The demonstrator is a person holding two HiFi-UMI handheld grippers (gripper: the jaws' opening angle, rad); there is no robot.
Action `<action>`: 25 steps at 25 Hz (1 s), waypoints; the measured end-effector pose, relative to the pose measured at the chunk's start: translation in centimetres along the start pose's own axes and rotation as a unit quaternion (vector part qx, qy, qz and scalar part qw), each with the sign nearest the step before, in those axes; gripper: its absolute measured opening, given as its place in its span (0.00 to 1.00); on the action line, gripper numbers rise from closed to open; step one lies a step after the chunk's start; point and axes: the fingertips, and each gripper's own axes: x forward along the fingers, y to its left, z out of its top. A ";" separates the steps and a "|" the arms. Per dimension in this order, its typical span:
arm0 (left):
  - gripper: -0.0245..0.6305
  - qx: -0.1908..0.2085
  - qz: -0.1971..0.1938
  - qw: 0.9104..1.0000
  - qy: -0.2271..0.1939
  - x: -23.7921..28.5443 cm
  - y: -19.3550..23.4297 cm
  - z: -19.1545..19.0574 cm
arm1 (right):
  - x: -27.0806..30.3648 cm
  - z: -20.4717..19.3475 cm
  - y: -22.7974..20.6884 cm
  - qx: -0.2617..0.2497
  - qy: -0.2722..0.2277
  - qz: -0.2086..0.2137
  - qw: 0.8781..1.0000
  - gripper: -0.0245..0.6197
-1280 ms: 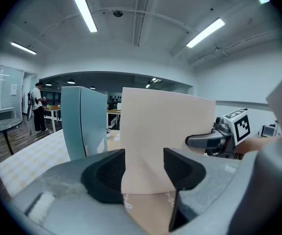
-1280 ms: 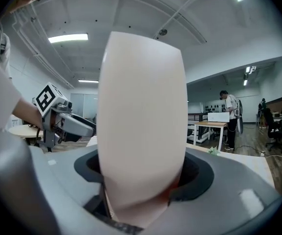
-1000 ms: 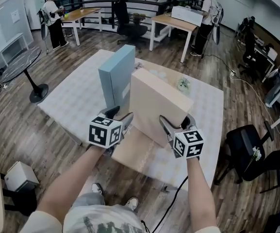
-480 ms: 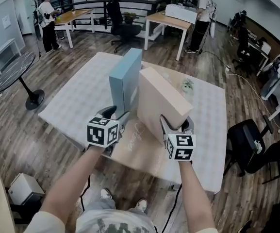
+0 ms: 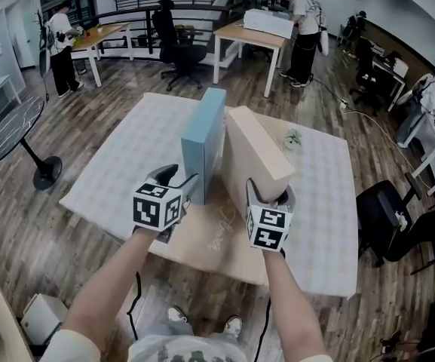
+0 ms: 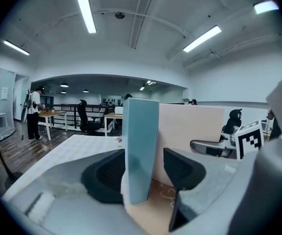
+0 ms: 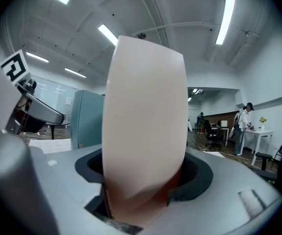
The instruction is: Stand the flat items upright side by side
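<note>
Table [image 5: 119, 164] has bare cloth left of and beyond the boxes. A tan sheet [image 5: 217, 236] lies flat at the near edge. Blue box [image 5: 204, 138] stands upright mid-table, with the beige box [image 5: 256, 157] just beside it on the right. Can't tell if they touch.

Left gripper [image 5: 181, 179]: jaws wide, blue box between them. One pad is against it, the other is clear.

Right gripper [image 5: 270, 194]: clamped on the beige box's near end.

Beige box base is hidden behind the right gripper. Small item [image 5: 292, 139] beyond the boxes is too small to identify.
</note>
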 end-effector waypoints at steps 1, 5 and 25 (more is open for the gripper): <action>0.43 0.005 -0.007 1.000 0.000 0.2 0.3 0.2 | 0.3 0.0 0.4 0.001 0.001 -0.010 1.000 0.57; 0.43 0.021 -0.037 0.999 0.003 1.0 1.4 0.8 | 1.6 0.2 1.7 0.008 0.006 -0.047 0.999 0.57; 0.43 0.084 -0.178 0.980 0.003 3.1 2.1 1.2 | 7.4 1.1 5.9 0.040 0.018 -0.157 0.987 0.58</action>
